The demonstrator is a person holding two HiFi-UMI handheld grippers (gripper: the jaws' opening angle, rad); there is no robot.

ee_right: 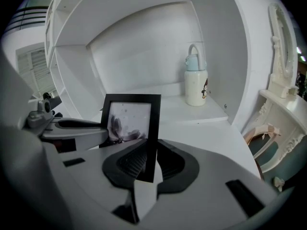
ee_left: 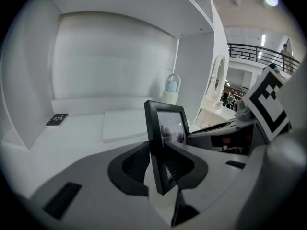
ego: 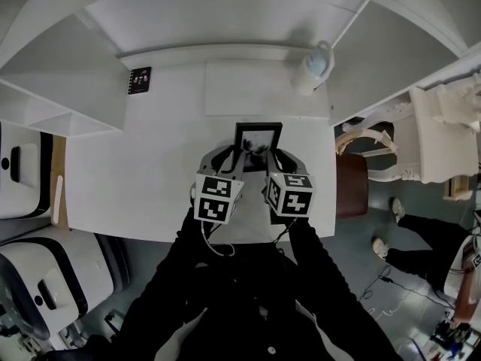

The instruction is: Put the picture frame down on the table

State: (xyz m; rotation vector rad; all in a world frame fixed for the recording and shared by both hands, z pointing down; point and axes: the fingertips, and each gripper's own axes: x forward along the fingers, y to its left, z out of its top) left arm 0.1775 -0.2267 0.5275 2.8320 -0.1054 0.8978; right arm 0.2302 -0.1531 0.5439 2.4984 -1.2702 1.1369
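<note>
A black picture frame with a dark flower print is held upright over the white table, near its front edge. My left gripper is shut on the frame's left side; in the left gripper view the frame stands clamped between the jaws of the left gripper. My right gripper is shut on the right side; the right gripper view shows the frame pinched at the right gripper. The frame's bottom edge is hidden behind the grippers.
A white and pale blue bottle stands at the back right by the wall. A small black card lies at the back left. A low raised white panel lies behind the frame. A brown and white chair is right of the table.
</note>
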